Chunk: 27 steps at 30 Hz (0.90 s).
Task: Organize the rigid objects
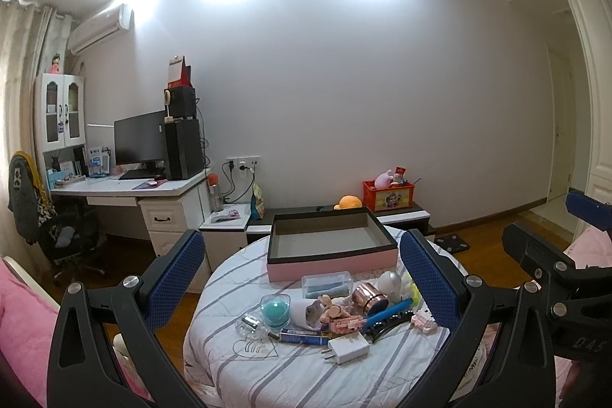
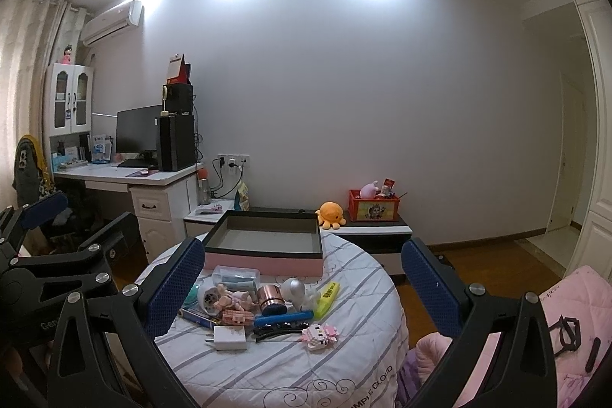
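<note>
A pink box with a black rim [image 1: 332,255] [image 2: 264,260] stands open and empty at the far side of a round table with a striped cloth [image 1: 275,369] [image 2: 290,369]. In front of it lies a pile of small items: a white charger [image 1: 349,350] [image 2: 229,337], a copper tin [image 1: 369,298] [image 2: 270,298], a blue pen [image 1: 388,313] [image 2: 283,318], a black hair clip [image 1: 390,325] [image 2: 281,327], a pink block figure [image 2: 319,333] and a yellow highlighter [image 2: 327,298]. My left gripper [image 1: 302,289] and right gripper [image 2: 302,289] are open, empty, and held above the table's near edge.
A clear plastic case [image 1: 327,285] sits by the box. A white egg-shaped item [image 1: 390,283] and a teal ball in a clear cup [image 1: 276,310] lie in the pile. A low cabinet [image 2: 375,236] with a red crate [image 2: 374,207] stands behind. A pink bed [image 2: 573,324] is at right.
</note>
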Motion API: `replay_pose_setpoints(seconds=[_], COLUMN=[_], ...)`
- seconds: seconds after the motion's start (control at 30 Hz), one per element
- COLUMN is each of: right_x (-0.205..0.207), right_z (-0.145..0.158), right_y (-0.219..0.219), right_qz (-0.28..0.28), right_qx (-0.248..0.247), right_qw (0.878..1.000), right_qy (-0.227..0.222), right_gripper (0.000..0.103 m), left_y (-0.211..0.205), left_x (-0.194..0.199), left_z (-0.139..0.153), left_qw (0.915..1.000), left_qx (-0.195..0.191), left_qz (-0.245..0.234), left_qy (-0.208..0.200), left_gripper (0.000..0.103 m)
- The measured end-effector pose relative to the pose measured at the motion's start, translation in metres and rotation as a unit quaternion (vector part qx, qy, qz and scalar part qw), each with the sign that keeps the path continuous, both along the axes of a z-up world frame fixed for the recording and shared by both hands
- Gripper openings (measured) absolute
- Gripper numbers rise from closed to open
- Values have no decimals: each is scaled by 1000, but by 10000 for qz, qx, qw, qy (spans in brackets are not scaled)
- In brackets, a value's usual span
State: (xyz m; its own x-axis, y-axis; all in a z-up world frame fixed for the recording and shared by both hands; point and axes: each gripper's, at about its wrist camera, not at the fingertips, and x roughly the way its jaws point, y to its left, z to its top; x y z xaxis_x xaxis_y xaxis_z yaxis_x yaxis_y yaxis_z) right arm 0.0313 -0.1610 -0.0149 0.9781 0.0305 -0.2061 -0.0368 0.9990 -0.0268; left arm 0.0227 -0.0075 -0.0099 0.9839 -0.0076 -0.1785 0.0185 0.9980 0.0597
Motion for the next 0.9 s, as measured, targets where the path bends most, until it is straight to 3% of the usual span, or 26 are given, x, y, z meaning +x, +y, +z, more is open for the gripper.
replay_pose_setpoints(seconds=[0.33,0.63,0.9], right_x=[18,46,72], right_z=[-11,-29,-52], right_y=[-3,-6,-12], right_qz=[-65,-14,-67], right_qx=[4,76,16], right_qw=[9998,9989,9969], right_qy=[163,468,789], right_gripper=[103,103,103], left_y=[-2,14,44], left_x=[24,52,76], left_z=[-15,-33,-61], left_qw=[9998,9991,9971], left_qx=[62,-107,150], left_qz=[-74,63,280], left_qy=[179,416,695], left_gripper=[103,103,103])
